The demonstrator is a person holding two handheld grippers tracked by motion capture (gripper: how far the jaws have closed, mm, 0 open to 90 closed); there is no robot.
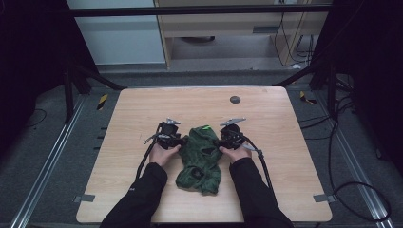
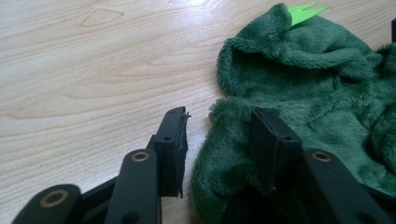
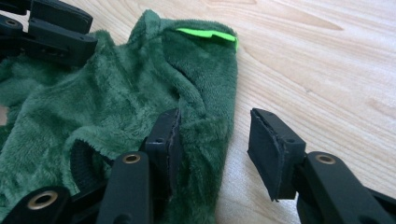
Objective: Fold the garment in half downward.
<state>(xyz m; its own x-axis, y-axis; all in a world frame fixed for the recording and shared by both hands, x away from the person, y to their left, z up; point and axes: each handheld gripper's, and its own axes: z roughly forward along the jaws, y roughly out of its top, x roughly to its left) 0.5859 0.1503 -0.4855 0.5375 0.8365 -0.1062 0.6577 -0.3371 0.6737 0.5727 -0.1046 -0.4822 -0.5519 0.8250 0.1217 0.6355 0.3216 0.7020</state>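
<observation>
A dark green fleece garment [image 1: 199, 159] lies crumpled at the middle of the wooden table [image 1: 142, 109], with a bright green tag [image 1: 206, 127] at its far end. My left gripper [image 1: 183, 141] is at the garment's left edge and my right gripper [image 1: 217, 141] at its right edge. In the left gripper view the gripper [image 2: 219, 135] is open and a fold of the garment [image 2: 317, 93] lies between the jaws, the right jaw resting on the fleece. In the right gripper view the gripper [image 3: 217, 140] is open astride the garment [image 3: 93, 107] edge, left jaw on the fleece, right jaw over bare wood.
A small black disc [image 1: 235, 99] is set in the table near its far edge. Grey tape marks [image 1: 84, 198] sit at the near corners. Black cables [image 1: 260, 164] trail from both grippers toward the person. Dark frame rails and floor surround the table.
</observation>
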